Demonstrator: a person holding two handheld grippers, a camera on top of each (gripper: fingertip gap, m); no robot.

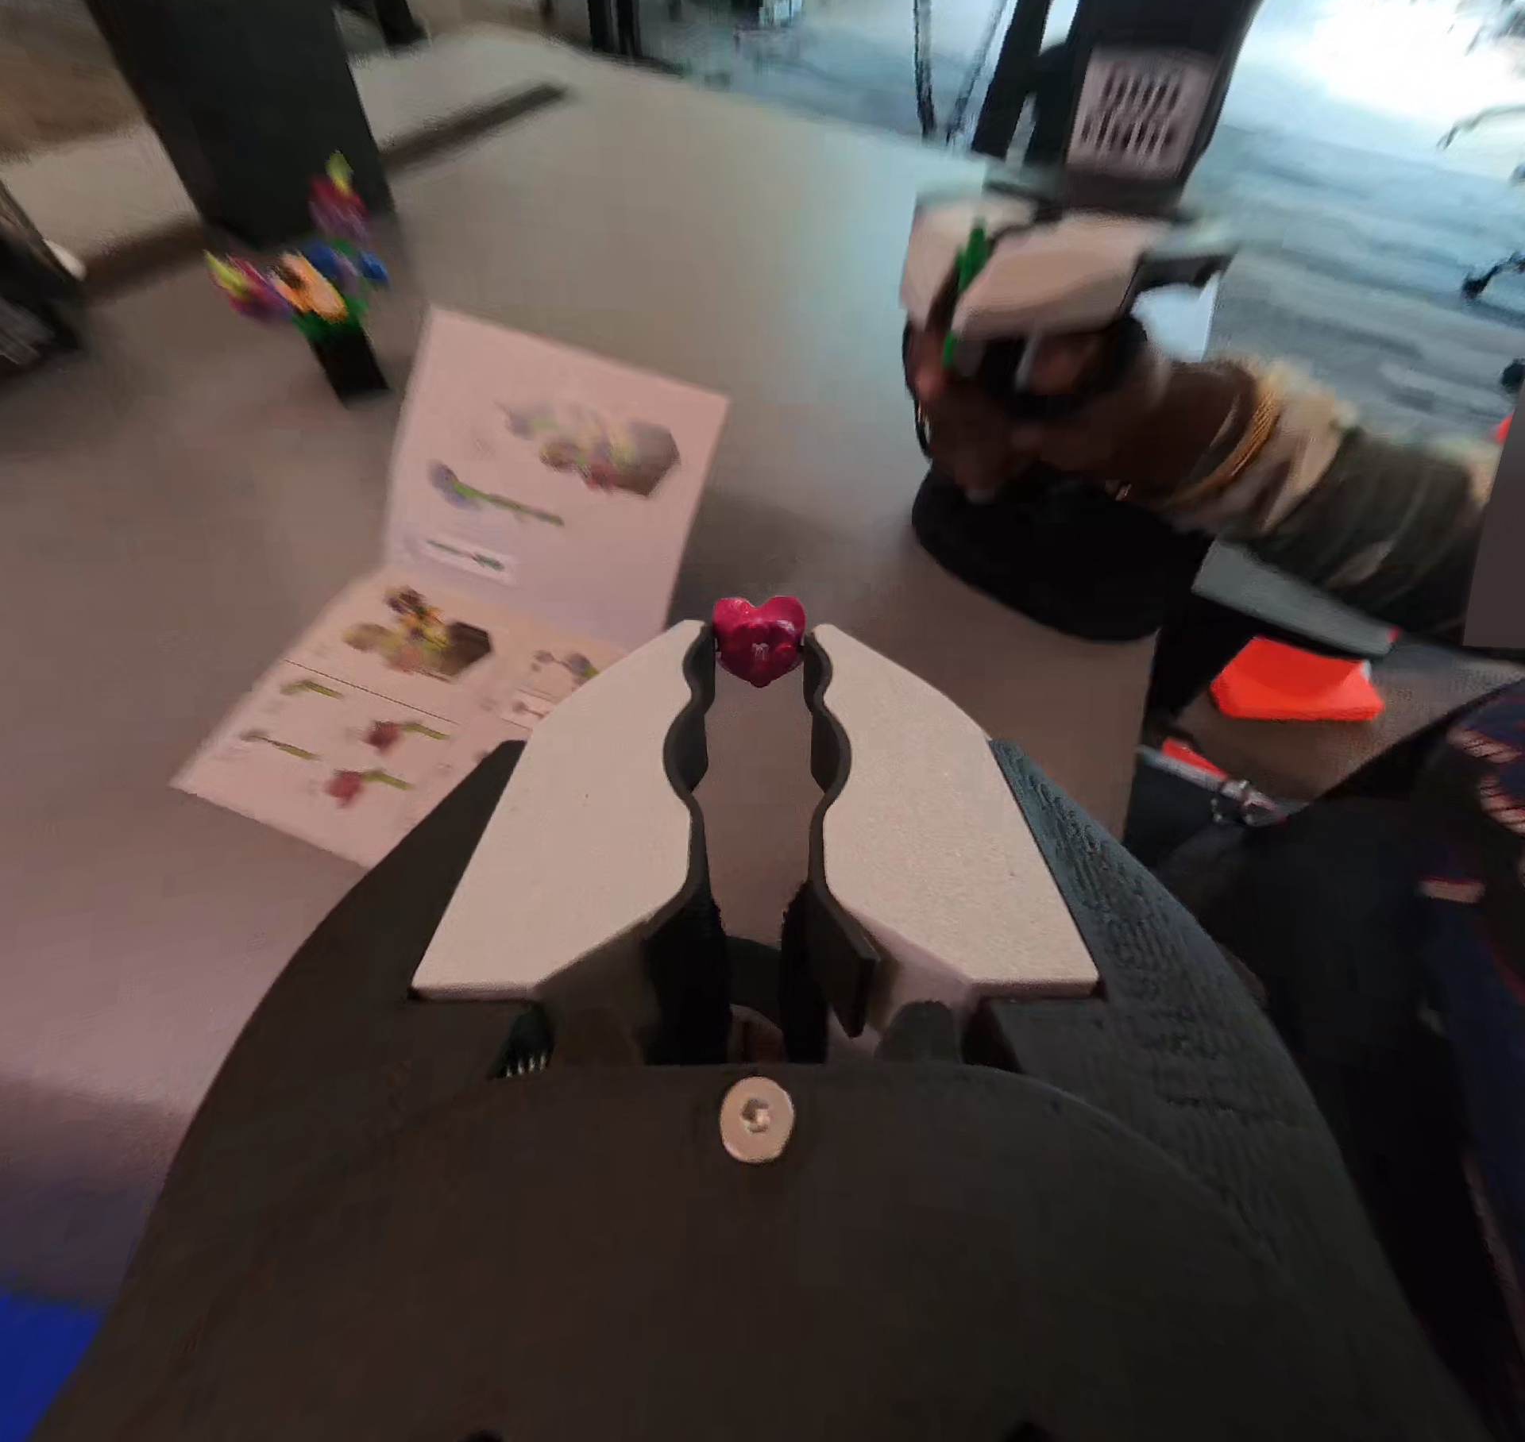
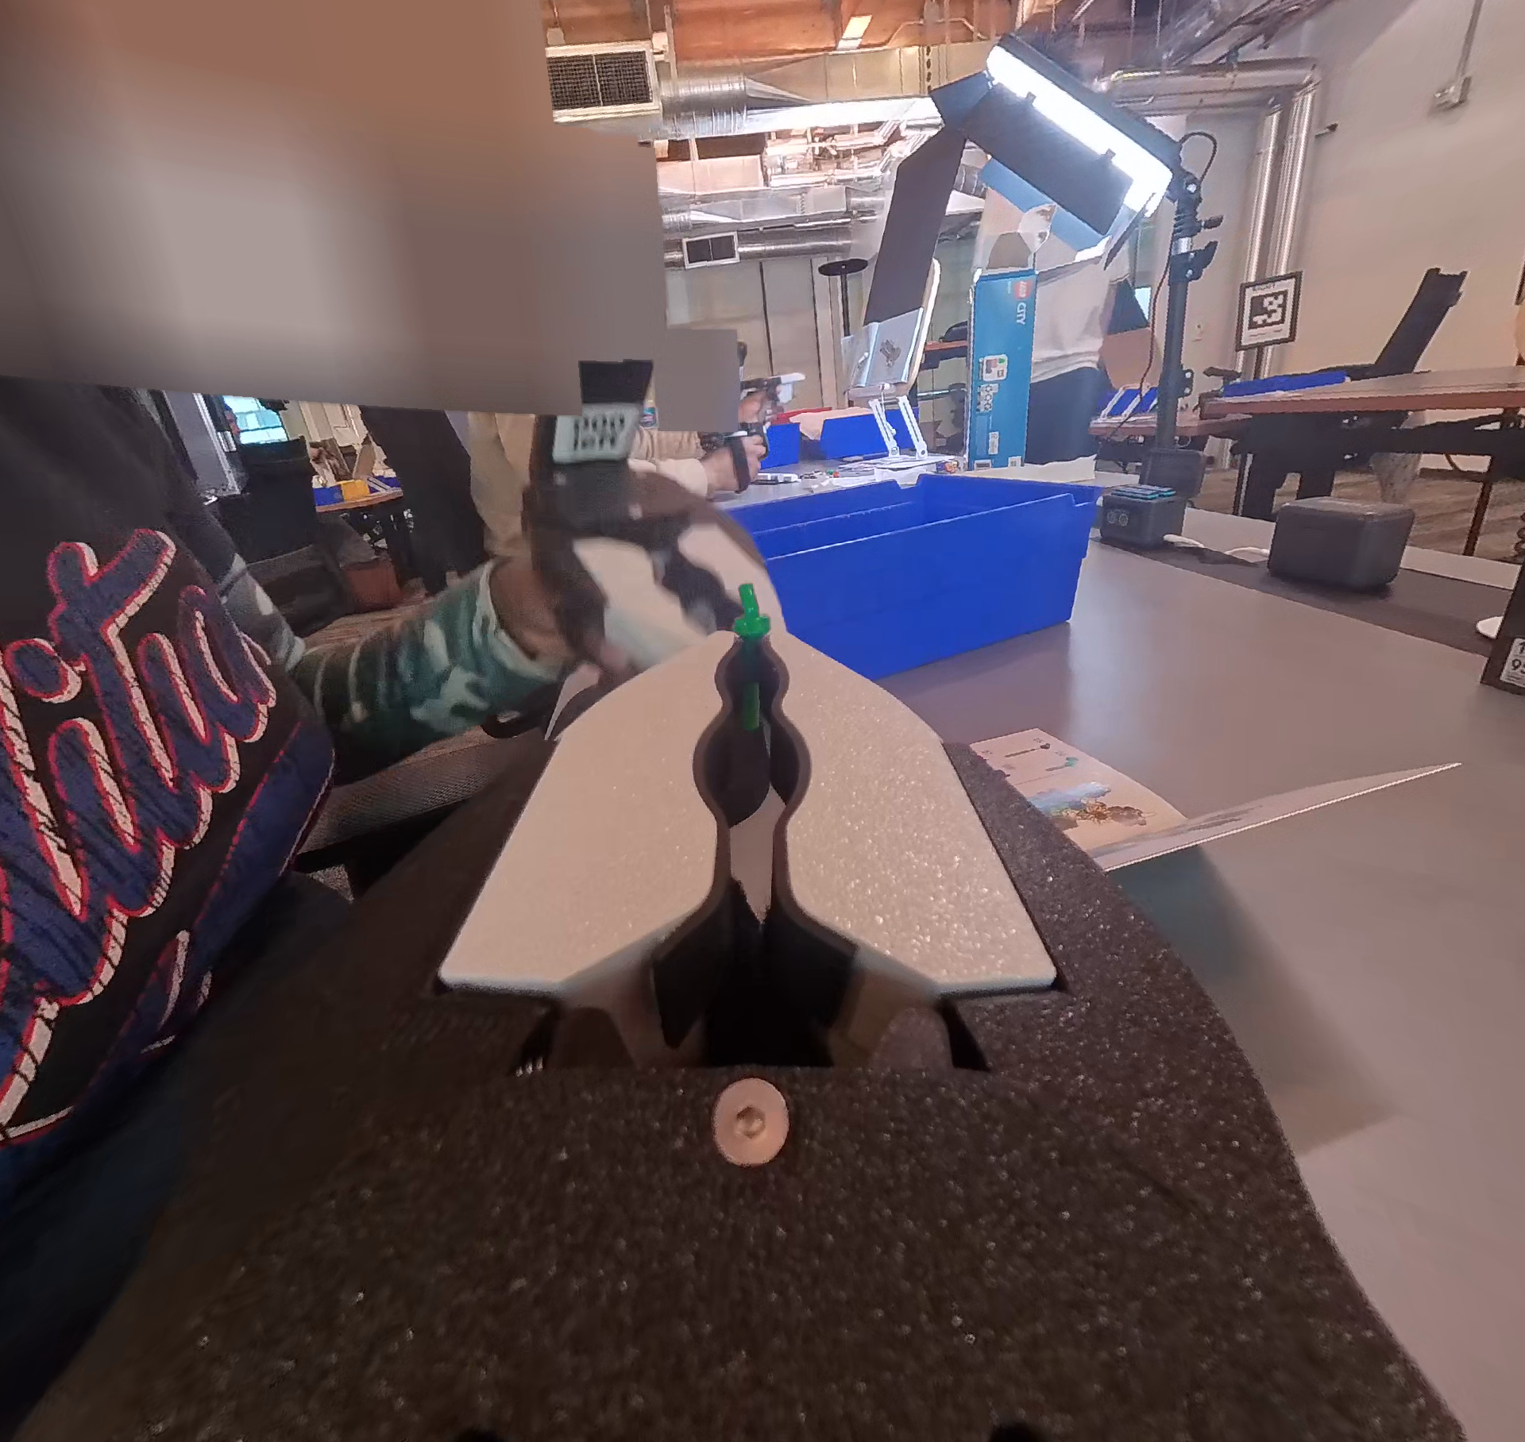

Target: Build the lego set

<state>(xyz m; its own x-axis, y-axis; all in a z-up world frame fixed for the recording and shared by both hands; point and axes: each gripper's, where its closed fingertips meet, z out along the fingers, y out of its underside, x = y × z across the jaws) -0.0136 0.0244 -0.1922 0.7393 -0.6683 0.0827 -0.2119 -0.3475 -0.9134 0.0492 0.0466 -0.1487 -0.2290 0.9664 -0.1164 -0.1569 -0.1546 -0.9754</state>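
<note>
My left gripper is shut on a small magenta flower piece, held at its fingertips above the grey table. My right gripper is shut on a thin green stem piece that stands upright between the tips and pokes out above them. The right gripper also shows blurred at the upper right of the left wrist view, with the green stem in it. The left gripper shows blurred in the right wrist view. A built bunch of coloured lego flowers stands in a black base at the far left.
An open instruction booklet lies on the table ahead of the left gripper; its edge shows in the right wrist view. A blue bin stands beyond the right gripper. A dark box, a grey case and a person's sleeve are nearby. Spacing between my two grippers at the tips: around 9 cm.
</note>
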